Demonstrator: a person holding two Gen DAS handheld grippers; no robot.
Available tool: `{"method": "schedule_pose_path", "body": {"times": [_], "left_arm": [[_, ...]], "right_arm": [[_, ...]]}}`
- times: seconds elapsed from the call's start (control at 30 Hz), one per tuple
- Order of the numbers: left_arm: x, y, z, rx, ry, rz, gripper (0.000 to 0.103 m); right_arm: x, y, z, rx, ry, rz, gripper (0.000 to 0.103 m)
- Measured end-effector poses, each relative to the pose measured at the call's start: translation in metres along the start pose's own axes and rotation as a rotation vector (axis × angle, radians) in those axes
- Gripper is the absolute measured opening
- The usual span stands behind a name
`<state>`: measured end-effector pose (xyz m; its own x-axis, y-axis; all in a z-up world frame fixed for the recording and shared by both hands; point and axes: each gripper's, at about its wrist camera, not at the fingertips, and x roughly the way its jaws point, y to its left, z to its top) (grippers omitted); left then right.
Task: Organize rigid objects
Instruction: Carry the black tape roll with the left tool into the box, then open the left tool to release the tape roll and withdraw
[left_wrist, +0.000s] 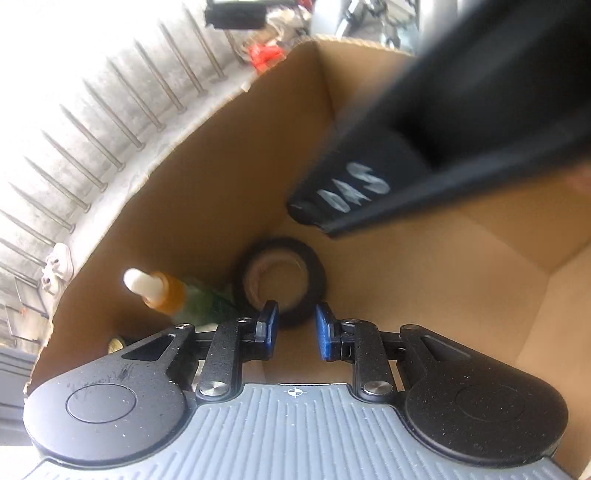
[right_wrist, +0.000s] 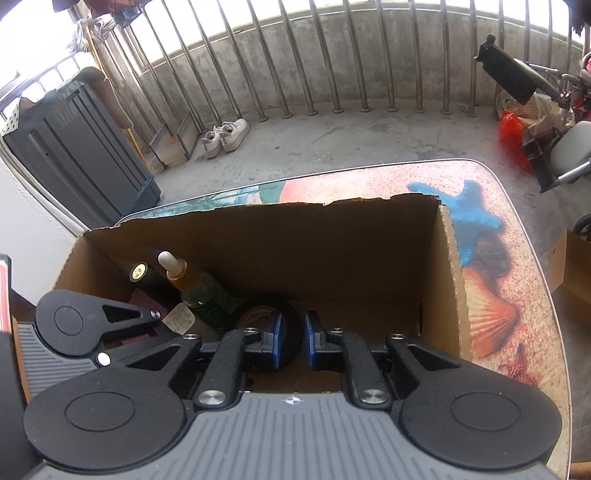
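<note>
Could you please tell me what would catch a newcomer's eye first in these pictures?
Probably the open cardboard box on the beach-print table, both grippers above it. Inside, a black tape roll stands on edge beside a dropper bottle at the box's left. The right gripper and left gripper are open and empty.

Matt brown corrugated cardboard box (right_wrist: 452, 280) (torn, rough upper edge); glossy black tape roll (left_wrist: 282, 282) with paper core; dropper bottle (right_wrist: 192, 284) with smooth white plastic cap; printed, glossy tabletop (right_wrist: 517, 258); textured matt black plastic tool (right_wrist: 292, 341).
</note>
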<state>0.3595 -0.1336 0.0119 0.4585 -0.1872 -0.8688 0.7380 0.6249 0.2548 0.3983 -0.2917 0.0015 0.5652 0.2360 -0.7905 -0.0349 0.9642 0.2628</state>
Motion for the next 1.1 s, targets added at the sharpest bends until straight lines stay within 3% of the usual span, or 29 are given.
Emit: {"method": "schedule_pose_path", "body": {"times": [0.2,0.3,0.4,0.47,0.53,0.63,0.73,0.83,0.9,0.93,1.1], "left_arm": [[-0.015,0.003,0.002,0.001,0.011,0.041,0.023],[-0.049,0.003,-0.008,-0.006,-0.052,0.060,0.023],[-0.097,-0.002,-0.028,-0.039,-0.164,0.075,0.025],[-0.127,-0.007,-0.047,-0.054,-0.248,0.081,0.030],[-0.158,-0.015,-0.074,-0.107,-0.349,0.068,0.049],[-0.189,-0.037,-0.111,-0.187,-0.461,0.027,0.063],[-0.196,-0.051,-0.131,-0.210,-0.508,-0.005,0.084],[-0.185,-0.071,-0.130,-0.226,-0.548,-0.034,0.091],[-0.174,-0.082,-0.124,-0.227,-0.563,-0.063,0.098],[-0.163,-0.086,-0.122,-0.230,-0.567,-0.069,0.098],[-0.127,-0.094,-0.124,-0.290,-0.536,-0.129,0.098]], "right_arm": [[-0.005,-0.003,0.001,0.025,-0.008,0.012,0.015],[-0.016,-0.001,-0.002,0.010,-0.027,0.029,0.016],[-0.037,-0.001,-0.007,0.014,-0.073,0.059,0.016],[-0.052,-0.003,-0.013,0.014,-0.100,0.086,0.016],[-0.072,-0.004,-0.025,0.004,-0.135,0.106,0.016],[-0.101,-0.004,-0.043,-0.075,-0.143,0.160,0.021],[-0.130,0.004,-0.067,-0.132,-0.185,0.136,0.028],[-0.148,0.014,-0.093,-0.164,-0.211,0.149,0.030],[-0.151,0.018,-0.104,-0.161,-0.190,0.187,0.047],[-0.152,0.019,-0.110,-0.160,-0.183,0.204,0.055],[-0.148,0.030,-0.131,-0.175,-0.134,0.242,0.055]]}}
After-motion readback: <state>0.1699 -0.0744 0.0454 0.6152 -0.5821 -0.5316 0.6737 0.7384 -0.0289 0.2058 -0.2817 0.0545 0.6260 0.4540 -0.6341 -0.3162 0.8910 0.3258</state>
